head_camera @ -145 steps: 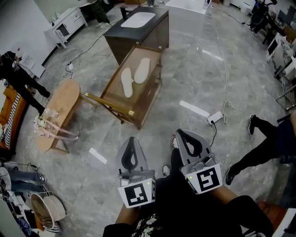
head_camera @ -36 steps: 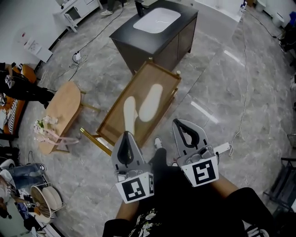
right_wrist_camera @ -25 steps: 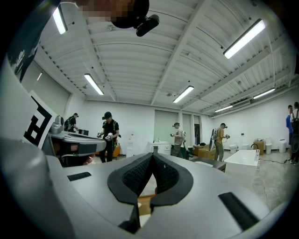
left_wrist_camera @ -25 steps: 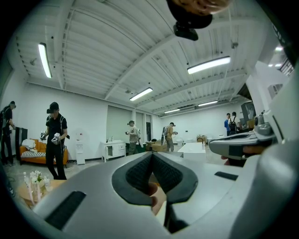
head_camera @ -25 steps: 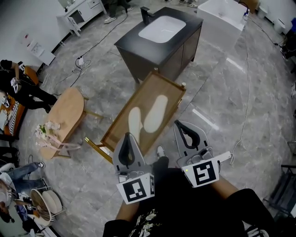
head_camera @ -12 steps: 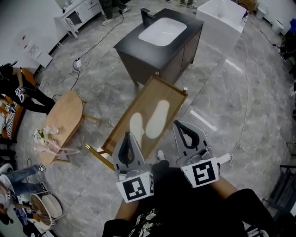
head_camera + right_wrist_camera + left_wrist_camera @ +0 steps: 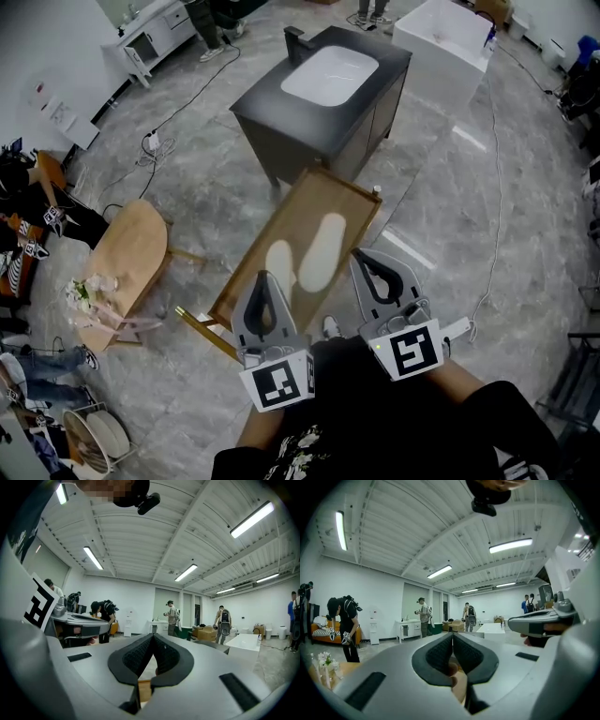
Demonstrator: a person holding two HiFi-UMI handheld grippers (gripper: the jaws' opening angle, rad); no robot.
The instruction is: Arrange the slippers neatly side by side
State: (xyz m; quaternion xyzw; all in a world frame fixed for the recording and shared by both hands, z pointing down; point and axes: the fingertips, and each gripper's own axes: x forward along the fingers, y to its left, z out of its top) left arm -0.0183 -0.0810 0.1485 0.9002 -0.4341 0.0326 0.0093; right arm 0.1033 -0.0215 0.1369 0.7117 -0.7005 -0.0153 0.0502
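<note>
Head view, looking steeply down at a grey marble floor: a long wooden-framed table [image 7: 305, 202] stands at a slant, one short end near the person and the other running away towards the upper right. Two pale slippers lie on the surface, lengthwise along it, in its nearer half. The left slipper [image 7: 278, 265] sits closer to the left long edge and a little nearer the person. The right slipper [image 7: 322, 248] sits just beside it, closer to the right long edge and set further along, so their ends do not line up.

Both grippers are held low in the picture, over the near end of the table, well apart from each other. The left gripper [image 7: 264, 278] points at the near end of the left slipper. The right gripper [image 7: 368, 259] hangs over the right long edge. In the left gripper view and the right gripper view alike, the dark ridged pads meet at their tips with nothing between them, so both pairs of jaws are closed and empty.

Past the far end of the table stands a dark cabinet [image 7: 281, 117] with a white sink [image 7: 330, 73] set in its top. To the left is a small oval wooden table [image 7: 131, 253] carrying pale flowers [image 7: 86, 295]. A white cable [image 7: 494, 187] trails across the floor on the right.
</note>
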